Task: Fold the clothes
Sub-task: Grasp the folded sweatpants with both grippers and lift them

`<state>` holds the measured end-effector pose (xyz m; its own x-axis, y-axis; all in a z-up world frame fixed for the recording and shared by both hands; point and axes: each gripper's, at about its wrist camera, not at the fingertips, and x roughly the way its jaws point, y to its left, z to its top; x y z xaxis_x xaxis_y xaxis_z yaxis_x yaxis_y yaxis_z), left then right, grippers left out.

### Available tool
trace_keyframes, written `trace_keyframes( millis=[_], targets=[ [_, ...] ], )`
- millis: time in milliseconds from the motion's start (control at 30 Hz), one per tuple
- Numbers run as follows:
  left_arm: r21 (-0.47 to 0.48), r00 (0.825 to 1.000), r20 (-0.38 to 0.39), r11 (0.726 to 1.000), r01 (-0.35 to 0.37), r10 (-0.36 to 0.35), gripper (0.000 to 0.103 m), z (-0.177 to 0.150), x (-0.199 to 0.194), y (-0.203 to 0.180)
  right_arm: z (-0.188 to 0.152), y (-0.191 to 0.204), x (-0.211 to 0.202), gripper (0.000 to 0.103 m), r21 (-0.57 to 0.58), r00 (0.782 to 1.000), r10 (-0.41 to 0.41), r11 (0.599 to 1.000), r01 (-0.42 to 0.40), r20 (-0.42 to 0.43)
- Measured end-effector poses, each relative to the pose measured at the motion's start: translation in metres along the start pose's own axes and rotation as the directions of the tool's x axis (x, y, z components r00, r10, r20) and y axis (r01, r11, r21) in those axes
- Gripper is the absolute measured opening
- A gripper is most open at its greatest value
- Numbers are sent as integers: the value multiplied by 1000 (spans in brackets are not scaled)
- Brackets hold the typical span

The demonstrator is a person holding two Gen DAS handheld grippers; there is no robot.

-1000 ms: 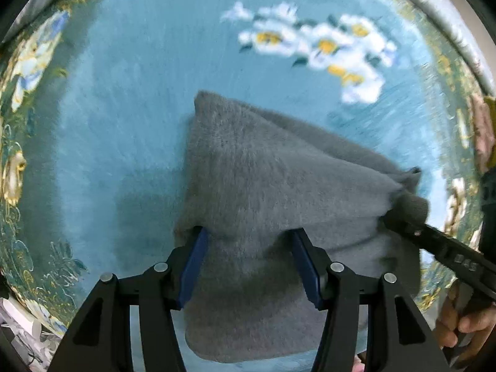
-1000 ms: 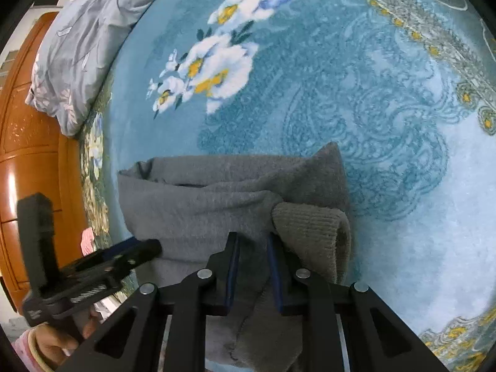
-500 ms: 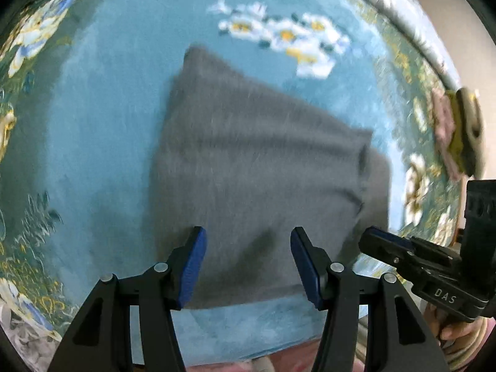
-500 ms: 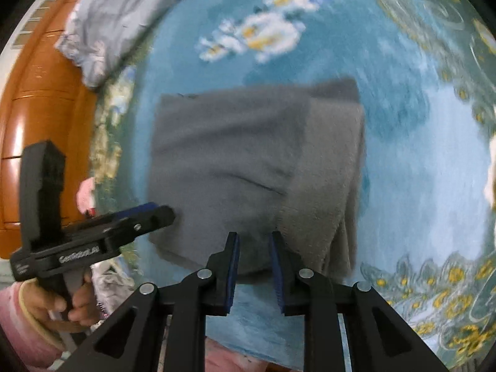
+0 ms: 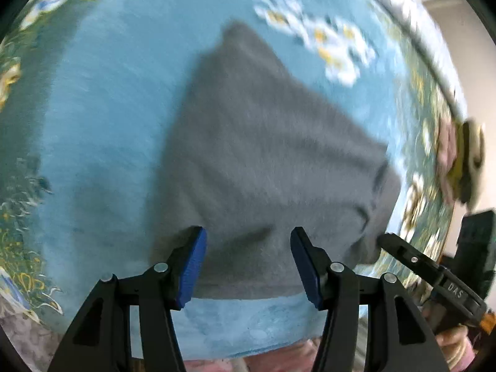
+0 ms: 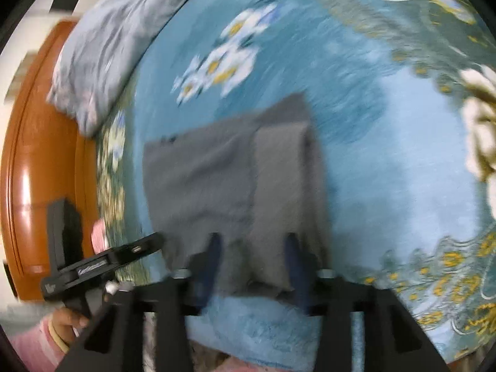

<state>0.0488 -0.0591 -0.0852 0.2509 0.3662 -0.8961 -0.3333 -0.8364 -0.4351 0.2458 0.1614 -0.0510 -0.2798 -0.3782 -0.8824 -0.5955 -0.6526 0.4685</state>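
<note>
A grey knit garment (image 5: 263,155) lies folded in a compact rectangle on the blue flowered blanket (image 5: 108,93). In the right wrist view the garment (image 6: 223,186) shows a lighter ribbed band folded over its right side. My left gripper (image 5: 248,263) is open and empty just above the garment's near edge. My right gripper (image 6: 251,266) is open and empty at the near edge by the ribbed band; it shows at the right of the left wrist view (image 5: 403,254). The left gripper also shows at the left of the right wrist view (image 6: 124,254). Both views are motion-blurred.
A crumpled grey-blue quilt (image 6: 117,37) lies at the bed's far left, against an orange wooden headboard (image 6: 40,161). A pink and olive bundle of clothes (image 5: 458,155) lies at the blanket's right edge. The blanket's near edge (image 5: 248,331) is just below the grippers.
My right gripper has opened and let go of the garment's ribbed edge. The garment has dropped flat onto the blanket. Both grippers have pulled back toward its near edge.
</note>
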Motion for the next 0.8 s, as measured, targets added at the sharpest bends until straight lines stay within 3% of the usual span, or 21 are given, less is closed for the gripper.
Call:
trace_keyframes(
  millis=[67,133,267,467,633,700,767,800],
  targets=[
    [-14,1000,17,1000,-15,15,60,9,-3,11,5,-12,4,71,57,1000,21,998,-21,-3],
    [-27,1000,-1,999,-18,17,73,16,3,24,10,-22,11,85,87,999,42,995,-39,-27],
    [-38,998,-48,999,32,-34,85,33,19,39,15,-24,39,91,112,996,66,992,-59,-57],
    [-25,993,-74,995,92,-93,87,53,40,44,25,-32,58,95,155,993,107,983,-97,-56],
    [-77,990,-66,990,121,-126,86,56,45,49,26,-24,62,95,147,994,82,987,-72,-67],
    [-116,988,-57,984,138,-145,82,55,44,53,25,-23,63,91,166,993,88,983,-75,-73],
    [-133,986,-46,979,154,-161,61,55,41,51,24,-23,64,80,193,992,98,978,-81,-80],
    [-133,986,-41,979,154,-161,57,55,39,49,24,-23,63,68,201,993,89,977,-71,-81]
  ],
)
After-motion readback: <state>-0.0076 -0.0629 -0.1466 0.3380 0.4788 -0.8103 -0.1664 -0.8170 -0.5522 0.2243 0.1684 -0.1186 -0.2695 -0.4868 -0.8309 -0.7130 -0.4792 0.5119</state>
